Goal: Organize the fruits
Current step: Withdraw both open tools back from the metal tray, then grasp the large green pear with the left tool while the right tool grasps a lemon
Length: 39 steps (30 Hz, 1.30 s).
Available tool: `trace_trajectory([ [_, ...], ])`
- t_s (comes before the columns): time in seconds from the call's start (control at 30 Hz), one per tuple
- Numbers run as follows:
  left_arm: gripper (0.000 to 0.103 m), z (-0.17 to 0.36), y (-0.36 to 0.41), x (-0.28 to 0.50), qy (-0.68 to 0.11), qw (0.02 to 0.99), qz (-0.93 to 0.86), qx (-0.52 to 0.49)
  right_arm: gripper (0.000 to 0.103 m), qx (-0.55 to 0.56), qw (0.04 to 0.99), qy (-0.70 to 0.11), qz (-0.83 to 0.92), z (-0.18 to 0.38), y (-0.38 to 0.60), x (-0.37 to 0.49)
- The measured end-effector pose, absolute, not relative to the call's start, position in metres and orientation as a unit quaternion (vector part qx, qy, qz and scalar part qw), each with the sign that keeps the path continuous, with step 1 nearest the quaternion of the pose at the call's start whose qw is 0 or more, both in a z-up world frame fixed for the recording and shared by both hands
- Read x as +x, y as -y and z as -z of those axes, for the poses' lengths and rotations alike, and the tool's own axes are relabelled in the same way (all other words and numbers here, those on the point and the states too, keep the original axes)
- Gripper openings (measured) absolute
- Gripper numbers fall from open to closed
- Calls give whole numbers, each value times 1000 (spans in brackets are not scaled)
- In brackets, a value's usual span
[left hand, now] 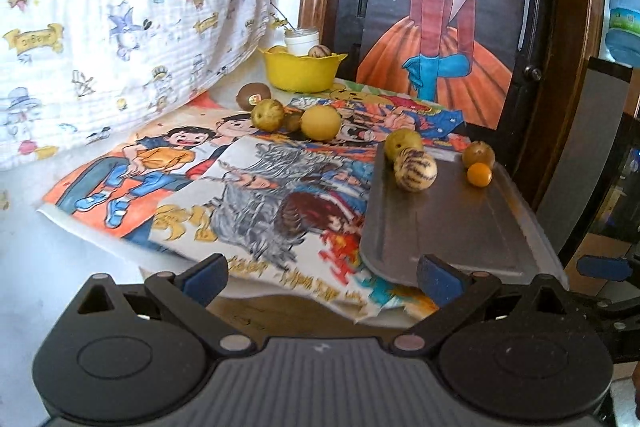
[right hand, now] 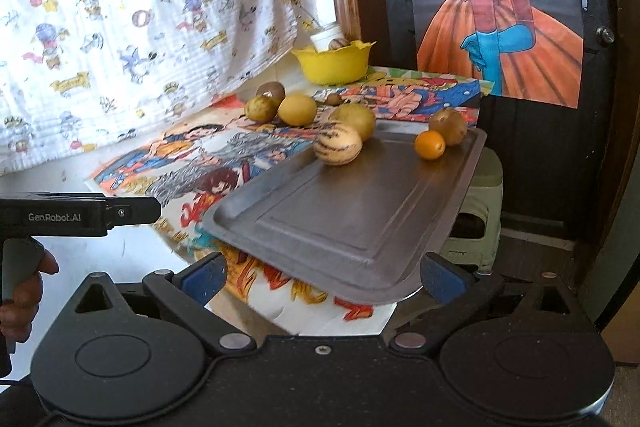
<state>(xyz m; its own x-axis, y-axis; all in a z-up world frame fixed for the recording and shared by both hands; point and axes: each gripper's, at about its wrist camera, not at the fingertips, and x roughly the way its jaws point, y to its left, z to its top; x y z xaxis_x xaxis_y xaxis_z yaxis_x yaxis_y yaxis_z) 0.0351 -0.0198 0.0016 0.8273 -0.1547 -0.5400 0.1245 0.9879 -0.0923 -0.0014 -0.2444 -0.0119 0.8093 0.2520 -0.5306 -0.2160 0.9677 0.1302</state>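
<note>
A grey metal tray (left hand: 448, 227) (right hand: 352, 211) lies on comic posters. On its far end sit a striped pale melon (left hand: 415, 171) (right hand: 337, 143), a yellow-green fruit (left hand: 402, 143) (right hand: 356, 119), a brownish fruit (left hand: 478, 153) (right hand: 448, 126) and a small orange (left hand: 479, 174) (right hand: 429, 144). Beyond the tray lie a yellow lemon (left hand: 321, 123) (right hand: 297, 109), a green-yellow fruit (left hand: 267, 115) (right hand: 261, 108) and a kiwi (left hand: 253, 95) (right hand: 270, 91). A yellow bowl (left hand: 302, 71) (right hand: 334, 65) holds more fruit. My left gripper (left hand: 322, 273) and right gripper (right hand: 324, 273) are open and empty at the tray's near edge.
A cartoon-print cloth (left hand: 120, 19) hangs at the left. A dark wooden door with a painted dancer poster (left hand: 448, 7) stands behind. A white jar (left hand: 302, 41) sits behind the bowl. A green stool (right hand: 478, 211) stands under the tray's right side. A water bottle (left hand: 624, 7) is far right.
</note>
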Motion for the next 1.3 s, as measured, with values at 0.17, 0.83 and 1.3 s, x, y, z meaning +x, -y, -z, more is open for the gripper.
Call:
trace_trajectory([
  [0.17, 103, 5, 13, 32, -297, 953, 55, -23, 102, 19, 949, -288, -128, 14, 237, -3],
  [0.83, 103, 17, -11, 36, -316, 948, 13, -37, 102, -4, 946, -283, -156, 19, 223, 5],
  [1.3, 103, 13, -46, 62, -312, 947, -40, -70, 102, -34, 950, -256, -174, 5, 228, 43],
])
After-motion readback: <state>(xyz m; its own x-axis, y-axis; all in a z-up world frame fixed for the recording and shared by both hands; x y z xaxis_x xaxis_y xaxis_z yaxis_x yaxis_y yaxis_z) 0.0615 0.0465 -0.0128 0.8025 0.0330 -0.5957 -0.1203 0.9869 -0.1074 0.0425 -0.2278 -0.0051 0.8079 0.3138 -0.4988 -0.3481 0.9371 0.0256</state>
